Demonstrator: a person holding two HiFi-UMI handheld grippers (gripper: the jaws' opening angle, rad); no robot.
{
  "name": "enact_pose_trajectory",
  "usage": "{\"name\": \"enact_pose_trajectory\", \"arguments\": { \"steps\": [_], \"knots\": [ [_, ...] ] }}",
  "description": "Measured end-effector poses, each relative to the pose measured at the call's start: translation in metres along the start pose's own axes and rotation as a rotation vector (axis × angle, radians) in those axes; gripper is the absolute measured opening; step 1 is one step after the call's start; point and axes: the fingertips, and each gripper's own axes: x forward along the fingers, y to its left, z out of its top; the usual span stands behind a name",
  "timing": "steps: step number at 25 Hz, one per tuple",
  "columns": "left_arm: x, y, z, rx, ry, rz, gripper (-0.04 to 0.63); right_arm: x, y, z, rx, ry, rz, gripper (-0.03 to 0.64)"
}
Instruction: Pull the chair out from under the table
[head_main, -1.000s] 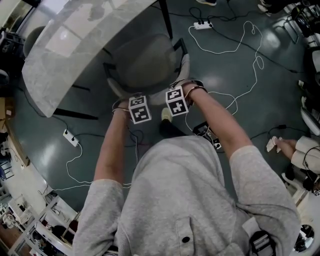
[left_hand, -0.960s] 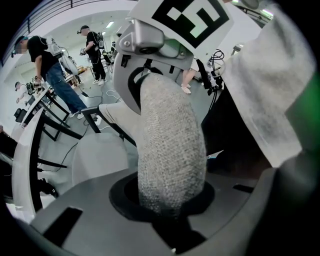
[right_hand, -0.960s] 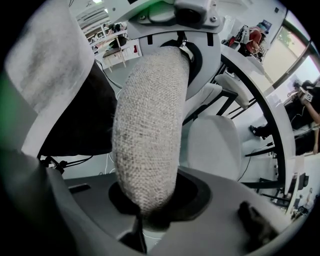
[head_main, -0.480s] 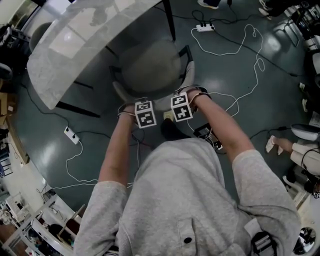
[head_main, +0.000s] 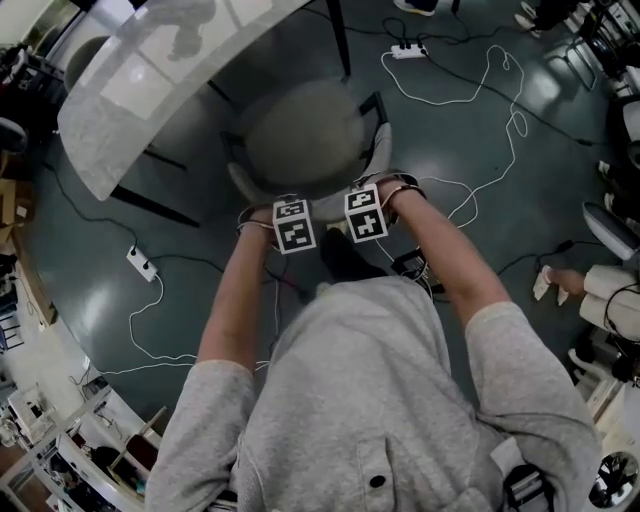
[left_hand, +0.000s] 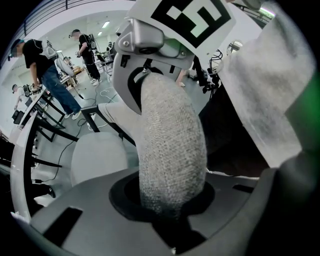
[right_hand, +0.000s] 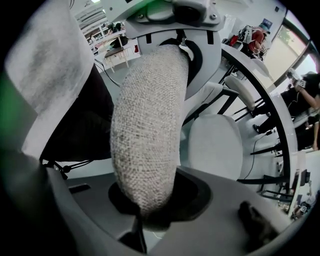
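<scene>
left gripper (head_main: 293, 225) and right gripper (head_main: 365, 212) stay pinched on the padded backrest (left_hand: 170, 150), and the chair (head_main: 305, 135) comes a touch further out from under the table (head_main: 150, 70) toward the person, seat now mostly clear, so the pull looks nearly done.

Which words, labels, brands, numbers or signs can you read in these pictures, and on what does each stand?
No readable text anywhere.
Marker cube of the left tool: black-and-white square pattern, not letters or numbers.
Marker cube of the right tool: the same kind of pattern.
Chair backrest, gripped by both tools: plain fabric, no label showing.
Power strip on the floor: any print is too small to read.
</scene>
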Motion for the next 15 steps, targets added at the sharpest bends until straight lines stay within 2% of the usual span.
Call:
{"name": "enact_pose_trajectory", "arguments": {
  "steps": [15],
  "knots": [
    [0.004, -0.072, 0.007, 0.013, 0.002, -0.016, 0.101, -0.001, 0.072, 0.015, 0.016, 0.002, -0.002, 0.087]
  ]
}}
